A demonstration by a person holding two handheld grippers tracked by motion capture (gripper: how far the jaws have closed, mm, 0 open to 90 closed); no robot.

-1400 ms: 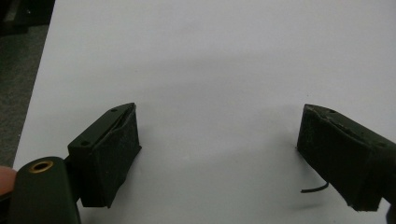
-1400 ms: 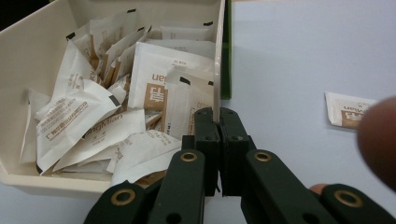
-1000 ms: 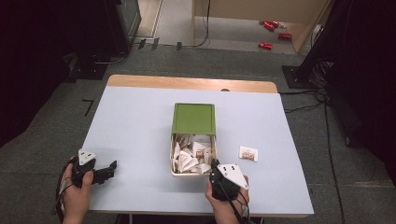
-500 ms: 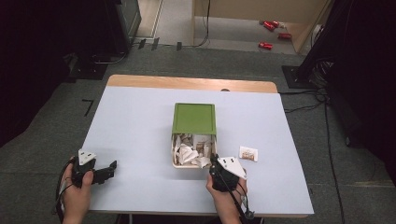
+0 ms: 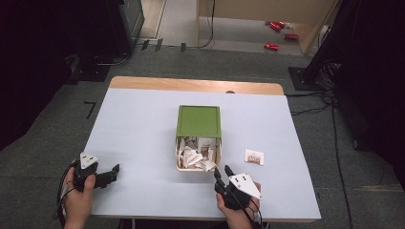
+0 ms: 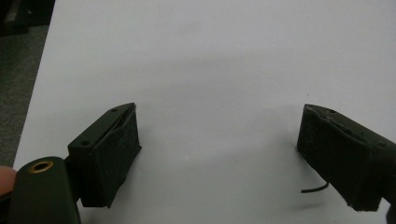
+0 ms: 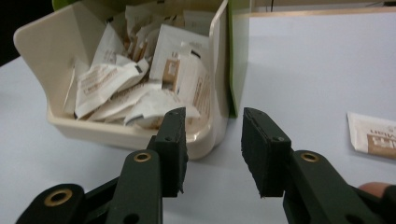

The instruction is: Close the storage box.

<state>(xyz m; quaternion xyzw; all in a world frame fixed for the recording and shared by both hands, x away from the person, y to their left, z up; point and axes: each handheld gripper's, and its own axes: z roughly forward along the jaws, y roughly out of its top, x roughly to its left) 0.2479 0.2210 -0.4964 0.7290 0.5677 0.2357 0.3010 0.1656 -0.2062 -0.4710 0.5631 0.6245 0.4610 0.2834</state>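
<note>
Just short of the near right corner of the cream box (image 5: 177,157), my right gripper (image 5: 222,172) sits low over the table (image 5: 138,124), its jaws having just been opening, with a clear gap and nothing between them. In the right gripper view the box corner (image 7: 212,135) stands straight ahead of that gap, and the left jaw overlaps the box's near wall. The box is full of loose white sachets (image 7: 130,88) piled at all angles. Its green lid (image 5: 198,120) lies over the far half of the box, and its edge runs along the box's right wall, so the sachets are open to me only at the near half. One single sachet (image 5: 254,157) lies flat on the table to the right of the box, apart from it and beyond my right gripper. Well to the left of the box, near the table's front edge, my left gripper (image 5: 113,170) rests with jaws spread wide over bare tabletop, released and empty.
</note>
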